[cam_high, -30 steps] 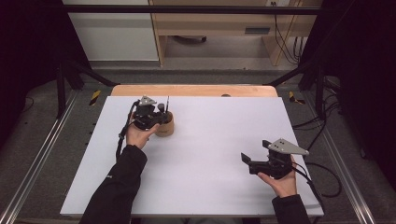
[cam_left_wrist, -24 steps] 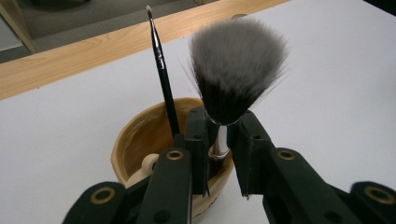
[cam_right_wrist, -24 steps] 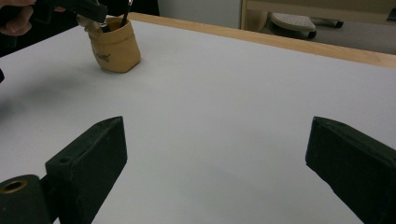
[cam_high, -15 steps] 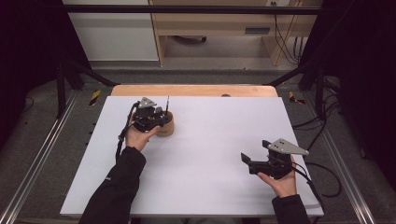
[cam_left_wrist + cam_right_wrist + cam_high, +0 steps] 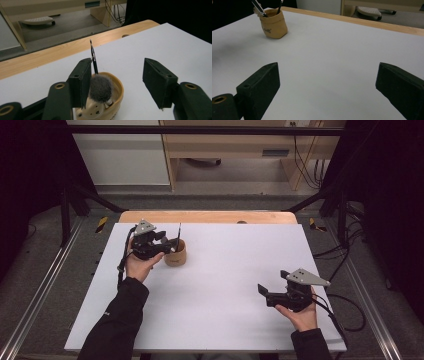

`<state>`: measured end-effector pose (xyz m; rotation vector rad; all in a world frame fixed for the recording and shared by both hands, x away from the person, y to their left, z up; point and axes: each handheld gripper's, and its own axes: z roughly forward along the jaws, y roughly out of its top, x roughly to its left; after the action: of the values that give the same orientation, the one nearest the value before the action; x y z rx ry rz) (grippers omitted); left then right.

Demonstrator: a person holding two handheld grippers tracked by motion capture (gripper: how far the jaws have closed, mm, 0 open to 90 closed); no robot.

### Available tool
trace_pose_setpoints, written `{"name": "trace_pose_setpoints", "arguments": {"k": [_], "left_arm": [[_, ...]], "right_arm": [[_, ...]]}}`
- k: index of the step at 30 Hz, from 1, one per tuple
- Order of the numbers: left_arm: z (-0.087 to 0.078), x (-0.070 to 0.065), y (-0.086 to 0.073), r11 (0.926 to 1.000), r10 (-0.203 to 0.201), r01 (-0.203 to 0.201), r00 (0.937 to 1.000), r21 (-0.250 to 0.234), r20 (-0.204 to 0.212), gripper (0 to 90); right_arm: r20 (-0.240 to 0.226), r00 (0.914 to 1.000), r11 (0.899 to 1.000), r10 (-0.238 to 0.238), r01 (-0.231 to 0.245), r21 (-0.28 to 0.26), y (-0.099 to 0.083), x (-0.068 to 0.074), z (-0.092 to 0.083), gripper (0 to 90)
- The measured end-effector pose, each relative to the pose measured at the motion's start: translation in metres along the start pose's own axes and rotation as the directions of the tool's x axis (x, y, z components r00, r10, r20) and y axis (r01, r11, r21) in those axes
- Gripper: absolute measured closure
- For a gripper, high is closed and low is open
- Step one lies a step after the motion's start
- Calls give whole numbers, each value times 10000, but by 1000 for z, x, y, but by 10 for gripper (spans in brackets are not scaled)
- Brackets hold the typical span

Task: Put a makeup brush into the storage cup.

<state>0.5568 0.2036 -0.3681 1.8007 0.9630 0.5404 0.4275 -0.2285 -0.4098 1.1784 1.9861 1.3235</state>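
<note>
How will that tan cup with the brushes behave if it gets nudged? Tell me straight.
The tan cup looks soft and slouchy, with a rolled rim, so it would probably dent before it slides. It seems small and light. The thin black brush stands well above the rim and the fluffy brush leans inside, so a sideways push may tip it.

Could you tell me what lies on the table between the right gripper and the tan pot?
Nothing: the high view shows bare white table between right gripper and tan pot.

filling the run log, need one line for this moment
left gripper: open, jaws just been opening, nothing between | tan cup: upright, holds fluffy brush and thin pen | right gripper: open, apart
</note>
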Motion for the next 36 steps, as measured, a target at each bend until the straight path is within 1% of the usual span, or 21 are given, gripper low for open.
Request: {"name": "trace_pose_setpoints", "arguments": {"k": [5,8,10,16,20,27,31,32,34,36], "left_arm": [[-10,1,2,9999,89,-89,10000,-133,29,339],[-16,0,3,9995,151,-149,9999,-261,58,287],[-20,-1,4,9993,151,-143,9996,-354,227,260],[-35,-6,5,9974,277,-251,9989,-672,370,169],[-46,-9,4,9971,268,-244,9991,-716,340,121],[-64,-13,-6,9960,327,-301,9990,-837,302,83],[-73,-16,-18,9962,252,-222,9991,-843,355,69],[-75,-16,-21,9963,295,-265,9989,-823,357,68],[-78,-18,-27,9961,197,-163,9990,-870,389,67],[-82,-20,-33,9960,220,-182,9989,-877,420,66]], "right_arm": [[4,10000,10000,18,-18,1,0,0,0,60],[17,10000,10000,37,-37,-3,0,-1,-1,58],[5,10000,9999,100,-100,-24,1,0,-1,57],[7,10000,10000,57,-57,-20,1,-1,-2,55],[-4,10000,10000,81,-81,-44,1,-1,-2,55],[19,10000,10000,58,-58,-61,1,-2,-3,54],[14,10000,9999,96,-96,-88,1,-2,-3,54],[9,10000,9999,96,-96,-88,2,-2,-3,54],[6,10000,9999,92,-92,-79,1,-2,-3,54],[7,10000,9999,81,-81,-78,1,-2,-3,54]]}}
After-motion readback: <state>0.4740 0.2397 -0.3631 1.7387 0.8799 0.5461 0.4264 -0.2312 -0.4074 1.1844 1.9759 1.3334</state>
